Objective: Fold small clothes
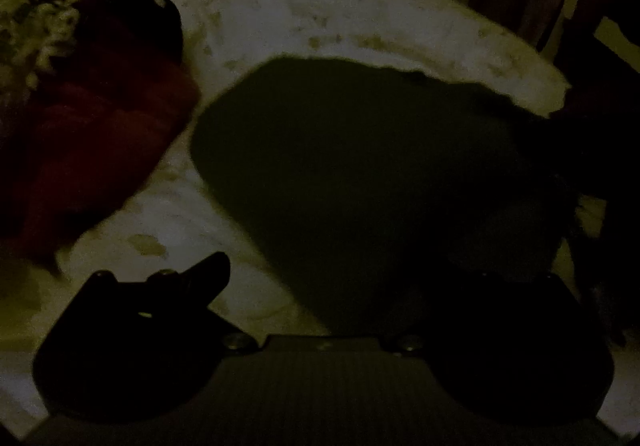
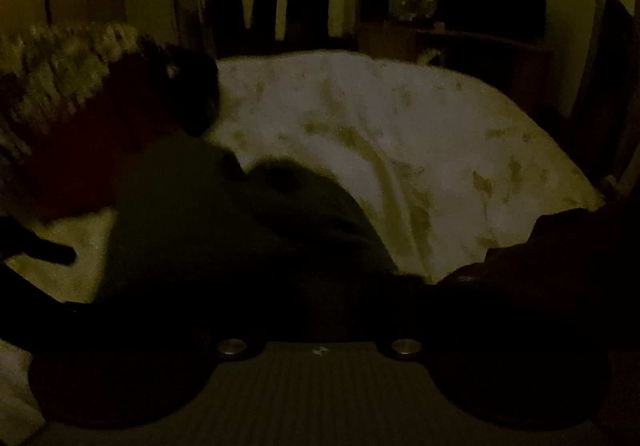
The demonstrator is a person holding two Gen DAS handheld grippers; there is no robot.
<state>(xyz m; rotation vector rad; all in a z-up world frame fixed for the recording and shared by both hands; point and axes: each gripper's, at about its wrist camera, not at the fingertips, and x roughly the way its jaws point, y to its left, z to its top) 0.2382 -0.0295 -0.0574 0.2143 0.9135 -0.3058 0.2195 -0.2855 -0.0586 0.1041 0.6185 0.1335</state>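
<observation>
Left wrist view: dark green garment (image 1: 340, 174) flat on bed sheet (image 1: 320, 18). My right jaws stand wide, empty; left jaws' state unclear. Judgement: grip one edge squarely.

Both my wrist views are very dim, grainy and yellow-tinted. Only the pale sheet (image 1: 320, 18) catches light; the dark garment (image 1: 340, 174) shows no detail. Fisheye bending curves the edges; soft blur throughout.
</observation>
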